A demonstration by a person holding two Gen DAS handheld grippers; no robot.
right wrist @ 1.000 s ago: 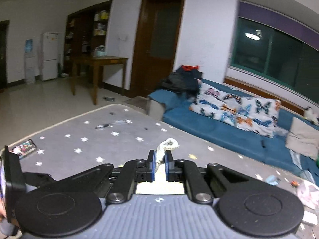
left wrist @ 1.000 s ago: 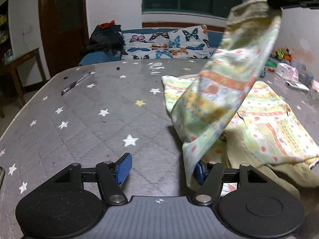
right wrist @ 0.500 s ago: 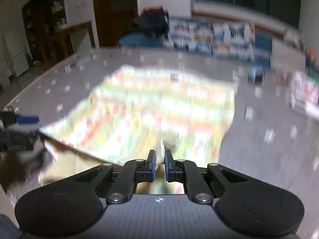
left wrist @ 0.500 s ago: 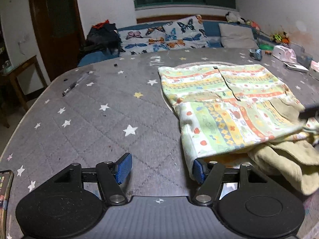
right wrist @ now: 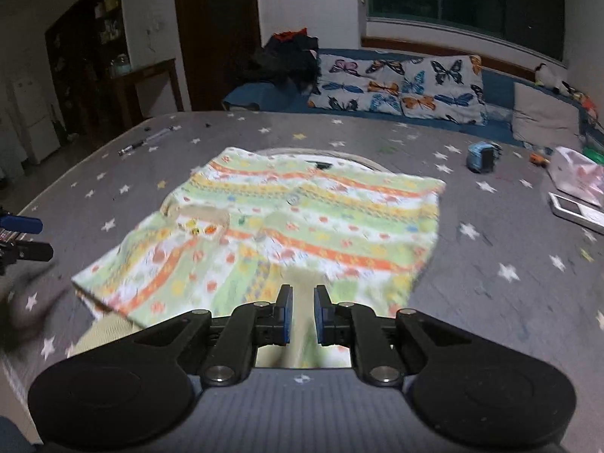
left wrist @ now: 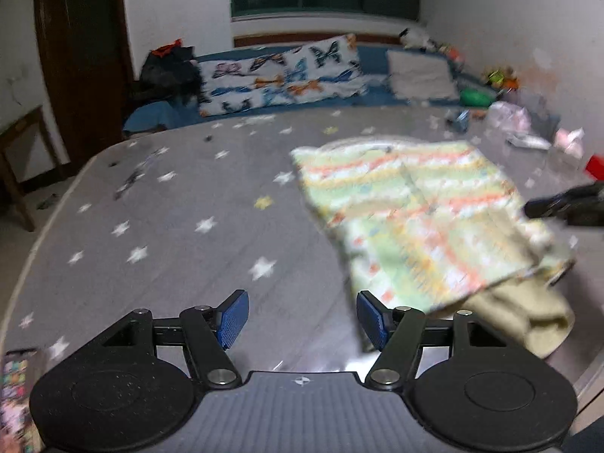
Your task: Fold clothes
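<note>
the left gripper (left wrist: 302, 319) hangs with blue fingers spread wide over the grey star-printed quilted mattress (left wrist: 170, 226). to its right lies the green, yellow and orange striped patterned garment (right wrist: 287, 226), folded flat. the right gripper (right wrist: 302, 315) sits at its near edge, fingers slightly parted, gripping nothing.

One patterned garment (right wrist: 287, 234) lies mid-frame on one star-printed grey mat (right wrist: 509, 264), with one plain cream cloth (left wrist: 528, 317) poking out at the lower right of the left wrist view. Two grippers show: the left gripper (left wrist: 302, 319) and the right gripper (right wrist: 302, 315). At the top of the frame sit one butterfly pillow (right wrist: 400, 85) and one grey cushion (right wrist: 543, 120); one pen (right wrist: 145, 141) lies at upper left, and one phone (right wrist: 575, 211) at the right edge.
</note>
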